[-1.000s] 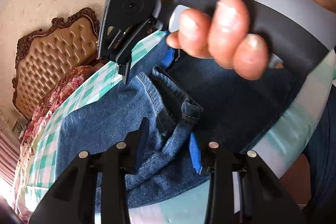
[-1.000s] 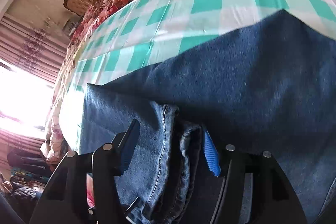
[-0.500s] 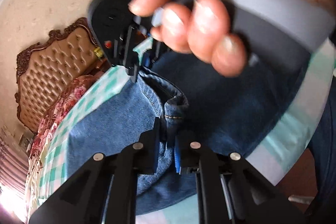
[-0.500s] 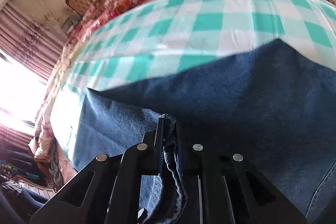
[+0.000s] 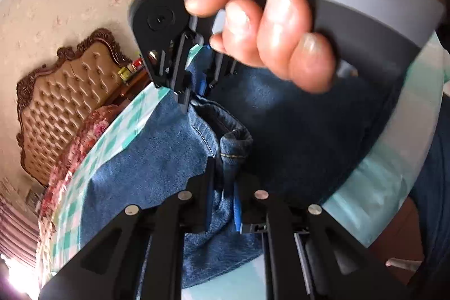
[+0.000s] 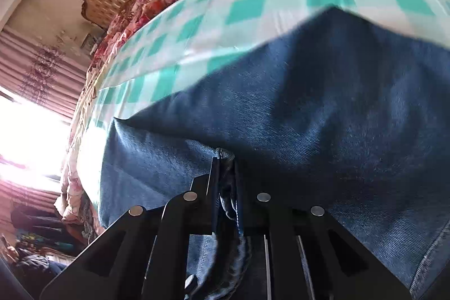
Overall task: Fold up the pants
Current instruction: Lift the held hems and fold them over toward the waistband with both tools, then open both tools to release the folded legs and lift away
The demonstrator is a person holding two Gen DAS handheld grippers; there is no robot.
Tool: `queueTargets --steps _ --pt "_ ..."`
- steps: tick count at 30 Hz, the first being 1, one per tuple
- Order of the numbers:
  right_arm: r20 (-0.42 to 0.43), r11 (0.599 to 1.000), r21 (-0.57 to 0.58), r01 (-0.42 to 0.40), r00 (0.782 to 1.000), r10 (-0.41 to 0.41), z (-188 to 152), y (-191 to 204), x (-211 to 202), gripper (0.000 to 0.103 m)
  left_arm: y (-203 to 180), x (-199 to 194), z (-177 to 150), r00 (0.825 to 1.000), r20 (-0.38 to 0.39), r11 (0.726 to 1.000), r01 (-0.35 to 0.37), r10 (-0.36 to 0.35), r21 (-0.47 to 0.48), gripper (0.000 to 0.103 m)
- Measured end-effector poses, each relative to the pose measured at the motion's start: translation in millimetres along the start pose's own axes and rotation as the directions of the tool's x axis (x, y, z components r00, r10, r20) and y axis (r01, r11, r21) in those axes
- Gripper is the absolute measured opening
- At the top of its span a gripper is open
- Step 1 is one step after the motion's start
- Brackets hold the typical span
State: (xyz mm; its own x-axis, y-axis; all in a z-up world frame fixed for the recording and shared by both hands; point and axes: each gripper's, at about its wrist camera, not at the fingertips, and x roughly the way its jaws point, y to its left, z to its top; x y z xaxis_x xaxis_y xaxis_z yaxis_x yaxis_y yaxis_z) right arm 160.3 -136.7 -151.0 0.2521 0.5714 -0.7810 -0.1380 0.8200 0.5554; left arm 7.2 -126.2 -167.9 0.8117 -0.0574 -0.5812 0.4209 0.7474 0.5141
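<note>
The left gripper (image 5: 223,189) is pinching a thick, seamed edge of the pants (image 5: 146,167), its jaws clamped hard on the bunched denim at the near edge of the counter (image 5: 374,193) (checked cloth is covering it). Just beyond, the right gripper (image 5: 194,86), in the person's hand (image 5: 270,27), is gripping the same raised edge, and its own view is showing the jaws (image 6: 225,187) pressed together on a folded seam. The rest of the pants is lying flat, spreading toward the far edge. The risk, as I judge it: the thick roll is sitting shallow in both grips, so an uneven pull could be slipping one side free, skewing the fold, or dragging the cloth along.
</note>
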Motion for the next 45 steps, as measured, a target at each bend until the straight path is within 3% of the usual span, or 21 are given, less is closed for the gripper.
queueTargets --steps 5,10,13,14,15,16,18,21,24,27,29,30,31,33,35,37,38,39,42,43,45 --pt "0.054 1.0 -0.029 0.007 0.999 -0.005 -1 12 -16 0.01 2 -15 7 0.999 0.04 1.0 -0.028 0.028 -0.009 0.011" --pt "0.08 0.999 -0.026 0.03 0.996 -0.028 -4 10 -29 0.01 -7 -12 10 0.999 0.043 1.0 -0.001 0.001 0.004 0.011" --pt "0.048 0.995 -0.035 0.098 0.994 -0.096 -7 3 -15 0.01 -13 -6 7 0.999 0.01 0.999 0.045 -0.045 -0.006 0.016" --pt "0.05 0.99 -0.037 0.138 0.989 -0.136 -7 2 -11 0.011 -12 -8 6 0.999 0.017 0.999 0.042 -0.042 -0.007 0.024" --pt "0.068 0.989 -0.037 0.147 0.987 -0.144 -9 3 -14 0.017 -8 -11 6 0.999 0.019 0.999 0.044 -0.044 -0.017 0.04" --pt "0.089 0.986 -0.032 0.166 0.983 -0.162 -10 4 -19 0.026 2 -21 4 0.998 0.044 0.997 0.057 -0.055 -0.054 0.049" --pt "0.183 0.966 -0.027 0.255 0.952 -0.246 -15 12 -39 0.027 27 -43 -4 0.994 0.078 0.985 0.087 -0.076 -0.148 0.057" --pt "0.315 0.942 -0.059 0.329 0.902 -0.295 -31 34 -71 0.027 80 -66 -29 0.993 0.093 0.931 0.107 -0.079 -0.35 0.055" --pt "0.358 0.917 -0.181 0.355 0.892 -0.274 -59 74 -67 0.027 152 -61 -74 0.999 0.013 0.803 0.043 -0.044 -0.594 0.016" --pt "0.323 0.87 -0.29 0.398 0.897 -0.303 -88 99 -31 0.027 184 -29 -112 0.991 -0.086 0.756 0.019 -0.099 -0.655 0.015" --pt "0.255 0.855 -0.306 0.419 0.901 -0.35 -97 96 -5 0.023 197 -10 -140 0.97 -0.212 0.741 -0.058 -0.116 -0.669 0.003" --pt "0.223 0.849 -0.301 0.435 0.897 -0.381 -100 90 6 0.018 208 -14 -148 0.972 -0.197 0.705 -0.049 -0.13 -0.707 0.002" --pt "0.244 0.845 -0.304 0.441 0.893 -0.378 -103 87 7 0.017 215 -16 -149 0.971 -0.21 0.692 -0.073 -0.116 -0.718 0.002" --pt "0.241 0.844 -0.308 0.439 0.894 -0.378 -102 84 7 0.017 225 -17 -140 0.973 -0.223 0.718 -0.114 -0.059 -0.687 0.004" --pt "0.231 0.848 -0.3 0.437 0.896 -0.38 -101 83 9 0.017 235 -7 -118 0.981 -0.148 0.739 -0.009 -0.122 -0.673 0.005" --pt "0.239 0.837 -0.312 0.449 0.89 -0.388 -102 85 12 0.017 243 17 -101 0.969 -0.078 0.753 0.132 -0.237 -0.644 0.011" --pt "0.241 0.835 -0.314 0.452 0.889 -0.39 -103 85 11 0.017 243 33 -94 0.967 -0.111 0.78 0.115 -0.23 -0.615 0.011" --pt "0.24 0.836 -0.31 0.452 0.889 -0.391 -106 86 10 0.017 248 59 -93 0.961 -0.21 0.818 0.029 -0.182 -0.575 0.01" --pt "0.241 0.834 -0.314 0.454 0.887 -0.393 -108 88 9 0.017 283 87 -99 0.939 -0.33 0.781 -0.134 -0.096 -0.61 0.009" --pt "0.242 0.836 -0.313 0.45 0.889 -0.389 -108 86 8 0.017 291 87 -92 0.948 -0.304 0.777 -0.125 -0.09 -0.616 0.009" --pt "0.24 0.84 -0.31 0.445 0.891 -0.384 -108 86 6 0.017 288 81 -73 0.969 -0.206 0.803 -0.012 -0.139 -0.595 0.013"
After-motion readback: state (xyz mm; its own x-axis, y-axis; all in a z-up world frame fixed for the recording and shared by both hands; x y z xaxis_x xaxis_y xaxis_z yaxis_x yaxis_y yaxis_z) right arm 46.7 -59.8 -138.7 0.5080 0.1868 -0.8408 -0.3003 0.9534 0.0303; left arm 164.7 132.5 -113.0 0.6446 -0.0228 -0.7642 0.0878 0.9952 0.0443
